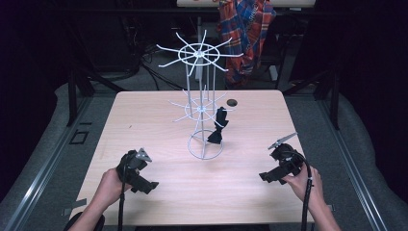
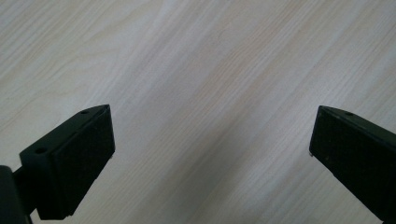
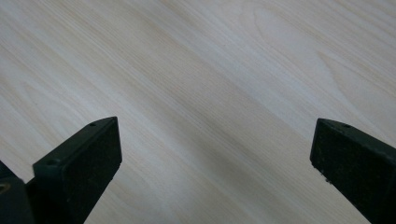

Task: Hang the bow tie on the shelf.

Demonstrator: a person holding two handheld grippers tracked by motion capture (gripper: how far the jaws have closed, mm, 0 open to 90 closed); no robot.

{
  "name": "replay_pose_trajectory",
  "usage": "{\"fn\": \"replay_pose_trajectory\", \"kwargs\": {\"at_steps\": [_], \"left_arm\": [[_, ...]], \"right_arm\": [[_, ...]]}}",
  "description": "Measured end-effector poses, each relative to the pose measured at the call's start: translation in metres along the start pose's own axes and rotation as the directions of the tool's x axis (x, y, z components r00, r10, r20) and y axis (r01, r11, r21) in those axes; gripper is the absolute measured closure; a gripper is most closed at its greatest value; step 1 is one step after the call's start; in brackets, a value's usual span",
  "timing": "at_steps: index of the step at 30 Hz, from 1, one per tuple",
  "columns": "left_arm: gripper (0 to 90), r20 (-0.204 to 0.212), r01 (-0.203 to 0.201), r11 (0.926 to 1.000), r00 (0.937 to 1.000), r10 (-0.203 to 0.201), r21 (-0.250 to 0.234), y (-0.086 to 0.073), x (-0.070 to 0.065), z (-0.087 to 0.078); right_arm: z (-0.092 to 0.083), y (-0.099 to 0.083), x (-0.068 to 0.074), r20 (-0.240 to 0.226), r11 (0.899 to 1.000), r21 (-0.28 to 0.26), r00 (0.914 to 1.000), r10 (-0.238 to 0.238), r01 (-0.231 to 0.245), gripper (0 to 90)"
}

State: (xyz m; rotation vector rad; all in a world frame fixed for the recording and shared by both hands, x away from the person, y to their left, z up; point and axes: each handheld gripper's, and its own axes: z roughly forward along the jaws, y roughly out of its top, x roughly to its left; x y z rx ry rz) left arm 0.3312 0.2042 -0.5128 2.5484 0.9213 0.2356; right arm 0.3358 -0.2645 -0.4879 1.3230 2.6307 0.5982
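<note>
A white wire display stand (image 1: 201, 86) with two tiers of spoke hooks rises from a ring base at the middle of the wooden table (image 1: 144, 120). A black item (image 1: 219, 126) hangs from a lower-tier hook on its right side. My left gripper (image 1: 150, 185) rests at the front left of the table, held by a hand. My right gripper (image 1: 264, 176) rests at the front right. In the left gripper view the left gripper (image 2: 212, 140) has its jaws wide apart over bare wood. The right gripper (image 3: 215, 149) stands just as wide open over bare wood.
A small dark hole (image 1: 232, 102) marks the tabletop behind the stand. A plaid cloth (image 1: 246, 33) hangs beyond the table's far edge. Grey floor padding and dark frame legs surround the table.
</note>
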Motion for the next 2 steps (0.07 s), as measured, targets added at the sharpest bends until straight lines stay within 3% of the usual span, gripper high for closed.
{"fn": "replay_pose_trajectory", "kwargs": {"at_steps": [2], "left_arm": [[0.2, -0.004, 0.000, 1.0000, 1.0000, 0.000, -0.001, 0.0000, 0.0001, -0.0001]], "right_arm": [[0.0026, 0.0000, 0.0003, 0.002, 1.000, 0.010, 1.0000, -0.006, 0.005, 1.4]]}}
